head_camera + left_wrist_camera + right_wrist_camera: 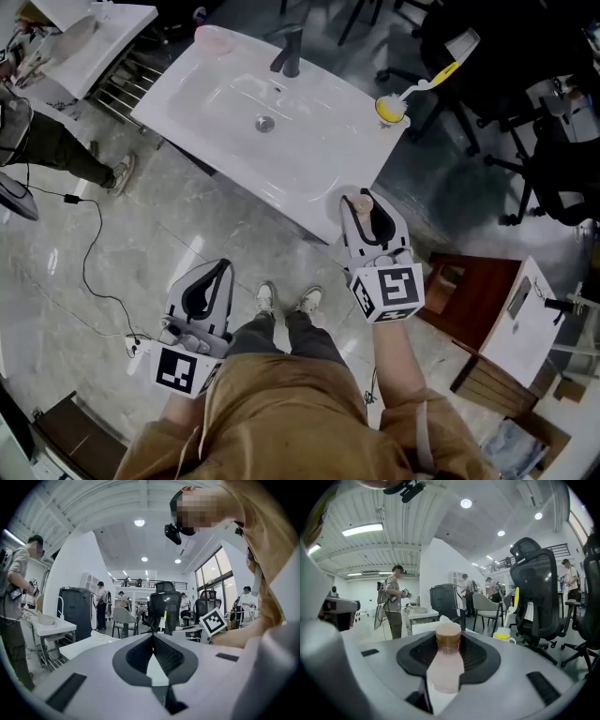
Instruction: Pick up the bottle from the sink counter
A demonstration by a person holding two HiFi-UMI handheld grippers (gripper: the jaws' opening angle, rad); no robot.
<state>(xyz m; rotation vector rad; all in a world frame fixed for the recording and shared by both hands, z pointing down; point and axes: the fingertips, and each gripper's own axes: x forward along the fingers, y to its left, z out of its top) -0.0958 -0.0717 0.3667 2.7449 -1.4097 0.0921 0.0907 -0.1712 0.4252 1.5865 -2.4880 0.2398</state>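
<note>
**Head view with both gripper views.** One white rectangular sink counter (pixel 309 169) with a moulded basin fills the upper centre of the head view. It carries one dark tap (pixel 289 52) at its far edge and one pale pink dish (pixel 216 39) at its upper left corner. One white cup with a yellow rim (pixel 391 108) stands at its right corner and holds a yellow-handled brush. A second white sink unit (pixel 98 37) lies in the upper left corner of the frame. Several black office chairs (pixel 487 84) crowd the upper right.

There are two grippers, each with one marker cube. The right gripper (pixel 362 201) is at centre right, over the counter's near edge, on an arm stretched forward. Its jaws stand partway apart, clamped on the single pale pink translucent bottle with a brown cap (pixel 446 667). The bottle sits between the ribbed black pads with its cap above them, clear of the counter top. In the head view only the cap and neck of the bottle (pixel 361 202) show at the tips of the jaws.

The left gripper (pixel 223 268) is at lower left, over the grey floor and well apart from the counter. Its jaws are closed tip to tip (pixel 153 637) with nothing between them.

Two pale shoes (pixel 266 298) stand between the grippers, pointing toward the counter.
</note>
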